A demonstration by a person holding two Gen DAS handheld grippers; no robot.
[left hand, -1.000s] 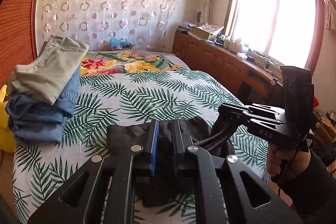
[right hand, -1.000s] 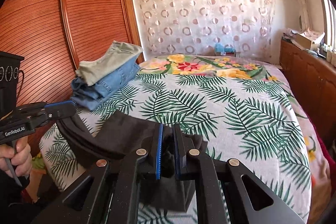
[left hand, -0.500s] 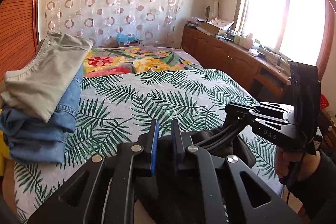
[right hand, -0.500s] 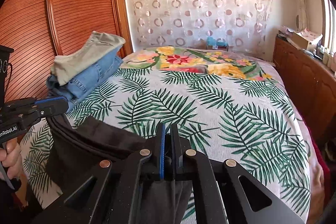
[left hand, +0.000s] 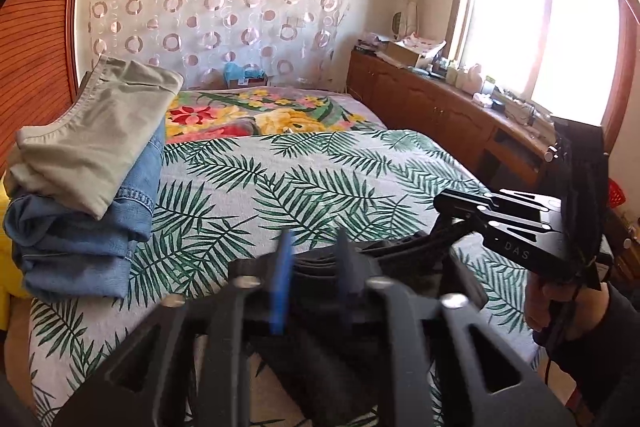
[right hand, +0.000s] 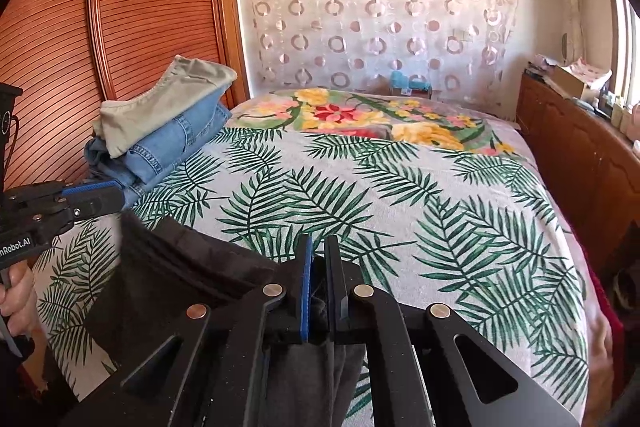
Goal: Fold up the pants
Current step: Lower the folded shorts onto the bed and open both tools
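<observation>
Black pants (right hand: pixel 180 279) hang between my two grippers above the near edge of the bed (right hand: pixel 400 195). My right gripper (right hand: pixel 318 267) is shut on one end of the pants' edge; it also shows in the left wrist view (left hand: pixel 452 205). My left gripper (left hand: pixel 314 267) holds the other end with its jaws a little apart and the dark cloth (left hand: pixel 316 263) between them; it also shows in the right wrist view (right hand: pixel 96 197). The lower part of the pants is hidden behind the grippers.
A stack of folded clothes, beige pants (left hand: pixel 100 131) on blue jeans (left hand: pixel 80 239), lies at the bed's left edge beside a wooden slatted wardrobe (right hand: pixel 140 19). A wooden sideboard (left hand: pixel 440 111) with clutter runs under the window on the right. A patterned curtain (left hand: pixel 220 7) hangs behind the bed.
Both grippers have risen with the black pants, lifting them off the bed. The left gripper's jaws now stand slightly wider apart than before.
</observation>
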